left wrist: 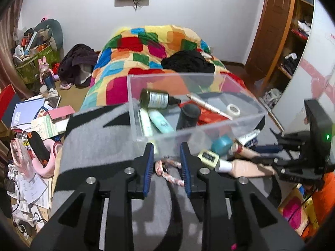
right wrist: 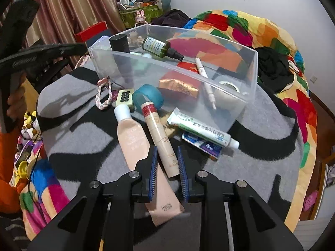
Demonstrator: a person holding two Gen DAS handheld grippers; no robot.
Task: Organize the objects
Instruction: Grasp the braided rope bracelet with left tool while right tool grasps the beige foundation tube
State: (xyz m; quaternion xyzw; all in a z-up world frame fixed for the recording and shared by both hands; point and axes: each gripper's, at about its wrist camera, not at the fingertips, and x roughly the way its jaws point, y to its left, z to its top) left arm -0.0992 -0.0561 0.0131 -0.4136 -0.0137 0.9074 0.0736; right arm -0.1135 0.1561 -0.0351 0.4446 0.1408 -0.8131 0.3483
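Observation:
A clear plastic bin (left wrist: 247, 117) (right wrist: 251, 79) stands on a grey and black blanket. It holds a green spray bottle (left wrist: 155, 98) (right wrist: 157, 46), a black cylinder (left wrist: 187, 117), a pen (right wrist: 206, 79), a tape roll (left wrist: 233, 109) and tubes. My left gripper (left wrist: 166, 150) is open, its fingers either side of a pink and white braided band (left wrist: 169, 172) (right wrist: 103, 95). My right gripper (right wrist: 166, 154) is open around the lower end of a cream tube (right wrist: 159, 133). A peach bottle (right wrist: 134, 140), a teal ring (right wrist: 147, 98), a toothpaste tube (right wrist: 201, 129) and a small cream case (right wrist: 125, 97) lie nearby.
A colourful patchwork quilt (left wrist: 146, 52) covers the bed behind the bin. Black clothing (left wrist: 188, 61) lies on it. Cluttered books, boxes and a pink item (left wrist: 41, 125) sit left of the blanket. A wooden door and shelves (left wrist: 278, 31) stand at the right.

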